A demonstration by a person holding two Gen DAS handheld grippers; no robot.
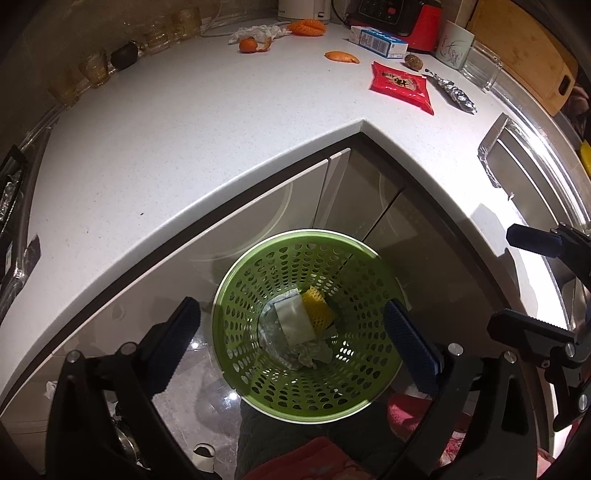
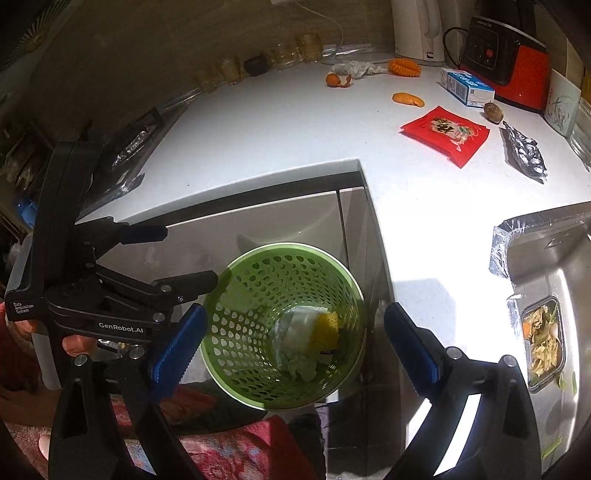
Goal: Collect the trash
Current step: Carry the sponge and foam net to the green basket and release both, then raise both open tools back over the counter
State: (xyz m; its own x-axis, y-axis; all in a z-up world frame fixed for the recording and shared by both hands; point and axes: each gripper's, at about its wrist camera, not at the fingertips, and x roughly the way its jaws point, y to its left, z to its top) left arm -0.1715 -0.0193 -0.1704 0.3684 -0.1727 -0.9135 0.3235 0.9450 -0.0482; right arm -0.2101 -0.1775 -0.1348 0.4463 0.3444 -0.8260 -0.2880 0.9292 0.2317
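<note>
A green perforated waste basket (image 1: 240, 291) (image 2: 236, 321) stands on the floor below the counter corner. It holds a yellow sponge (image 1: 317, 308) (image 2: 328, 325), a white packet (image 1: 295, 319) and crumpled paper (image 1: 314, 354). My left gripper (image 1: 291, 339) is open and empty above the basket. My right gripper (image 2: 293, 339) is open and empty above it too. On the white counter (image 1: 184, 129) lie a red snack packet (image 1: 402, 86) (image 2: 445, 134), orange peels (image 1: 341, 56) (image 2: 407, 99), a crumpled tissue (image 1: 255, 33) (image 2: 351, 68) and a foil blister pack (image 1: 454, 92) (image 2: 526, 153).
A blue-white carton (image 1: 378, 41) (image 2: 467, 86), a red appliance (image 2: 506, 62), a white kettle (image 2: 419, 31), a mug (image 1: 454, 44) and glass jars (image 1: 92, 70) stand at the back. A steel sink (image 2: 546, 266) with a food tray (image 2: 543, 341) lies right. Cabinet doors (image 1: 258, 221) sit behind the basket.
</note>
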